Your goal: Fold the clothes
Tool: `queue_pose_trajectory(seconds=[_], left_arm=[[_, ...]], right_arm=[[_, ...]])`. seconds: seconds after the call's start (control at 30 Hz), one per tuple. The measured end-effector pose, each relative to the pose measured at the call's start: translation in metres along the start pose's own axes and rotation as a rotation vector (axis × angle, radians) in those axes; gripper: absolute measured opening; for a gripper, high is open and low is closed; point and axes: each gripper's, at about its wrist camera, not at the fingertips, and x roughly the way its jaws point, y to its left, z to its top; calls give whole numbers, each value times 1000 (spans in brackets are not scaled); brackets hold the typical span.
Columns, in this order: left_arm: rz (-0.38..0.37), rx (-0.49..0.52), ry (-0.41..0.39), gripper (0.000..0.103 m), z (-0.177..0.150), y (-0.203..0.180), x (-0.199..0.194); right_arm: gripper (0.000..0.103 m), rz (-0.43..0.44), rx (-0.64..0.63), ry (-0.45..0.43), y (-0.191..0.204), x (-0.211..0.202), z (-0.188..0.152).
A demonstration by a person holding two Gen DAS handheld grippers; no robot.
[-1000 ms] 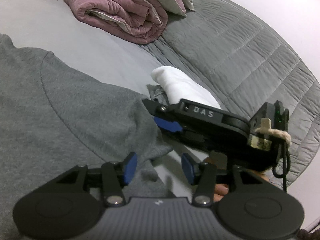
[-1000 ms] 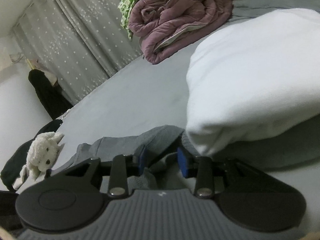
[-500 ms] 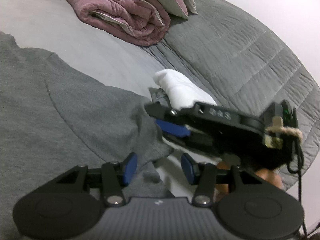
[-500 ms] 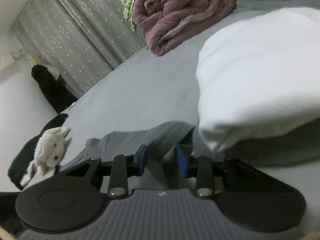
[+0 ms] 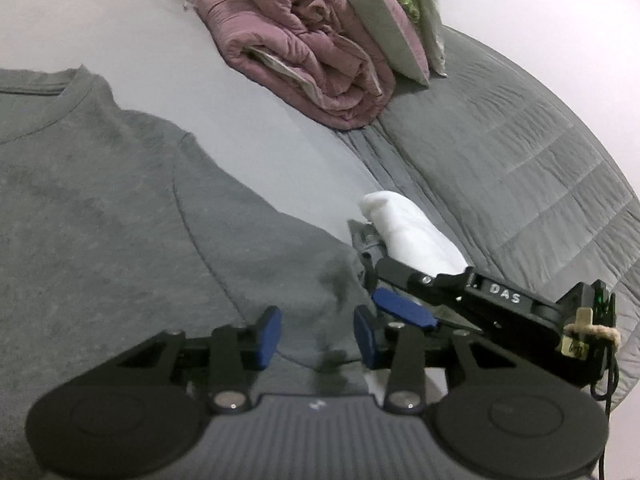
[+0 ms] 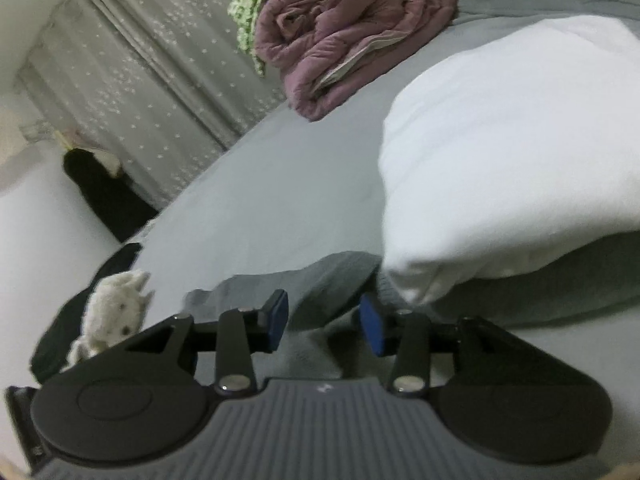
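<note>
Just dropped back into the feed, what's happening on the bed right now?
A person is working a grey T-shirt spread flat on the bed, one handheld gripper in each hand. Both are at the sleeve end near a folded white cloth. The left gripper has grey fabric between its jaws, which have just been closing but do not clamp it. The right gripper straddles the sleeve edge and has just been opening. No fold made yet.

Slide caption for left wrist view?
Left gripper closing over grey T-shirt's sleeve on bed, right gripper alongside.
</note>
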Motion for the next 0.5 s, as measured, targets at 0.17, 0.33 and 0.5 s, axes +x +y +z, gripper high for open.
queue_pose_trajectory(seconds=[0.17, 0.33, 0.5], left_arm=[[3, 17, -12, 39, -1, -1, -1], [-2, 16, -11, 39, -1, 1, -1], [-29, 43, -9, 39, -3, -5, 0]], right_arm=[[45, -23, -58, 73, 8, -1, -7], [4, -20, -102, 135, 12, 1, -16], [3, -59, -219, 94, 28, -21, -13]])
